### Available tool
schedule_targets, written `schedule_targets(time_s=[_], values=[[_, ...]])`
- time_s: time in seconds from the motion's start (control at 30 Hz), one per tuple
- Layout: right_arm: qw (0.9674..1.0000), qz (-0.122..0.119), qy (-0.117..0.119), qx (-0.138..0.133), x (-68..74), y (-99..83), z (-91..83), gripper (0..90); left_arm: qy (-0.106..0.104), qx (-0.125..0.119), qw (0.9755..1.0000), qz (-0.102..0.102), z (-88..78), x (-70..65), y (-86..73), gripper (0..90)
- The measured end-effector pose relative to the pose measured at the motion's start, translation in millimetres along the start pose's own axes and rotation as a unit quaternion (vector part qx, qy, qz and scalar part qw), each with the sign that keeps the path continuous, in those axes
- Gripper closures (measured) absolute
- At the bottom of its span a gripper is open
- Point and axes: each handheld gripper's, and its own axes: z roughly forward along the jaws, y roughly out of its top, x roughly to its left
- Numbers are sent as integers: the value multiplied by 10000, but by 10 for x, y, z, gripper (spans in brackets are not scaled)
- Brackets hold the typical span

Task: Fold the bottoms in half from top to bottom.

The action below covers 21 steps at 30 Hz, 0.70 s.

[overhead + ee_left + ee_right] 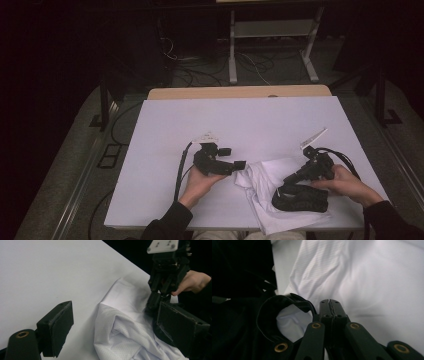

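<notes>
**Right jaws pinching the black cloth, left jaws waiting open**

Your left gripper sits near the middle of the table, jaws spread wide, with nothing between them, aimed at the near-left edge of the white garment. That garment lies crumpled toward the table's near right corner. On it rests a dark cloth, and your right gripper is clamped tight, apparently on its rim. Next, I judge, you lift the dark piece clear while the left closes on the white fabric.
</notes>
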Motion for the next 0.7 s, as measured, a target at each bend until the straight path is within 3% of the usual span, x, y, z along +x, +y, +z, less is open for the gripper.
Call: schedule_targets(time_s=[0.2,0.47,0.7], values=[[9998,-126,35,133,130,-49,23,876,4,2,10000,7,3,-3,-2,128],[9996,-249,82,48,291,-141,-36,860,-7,28,10000,-15,14,1,-13,127],[9989,-338,309,87,380,-280,-22,860,-26,71,10000,-17,33,-5,-21,126]])
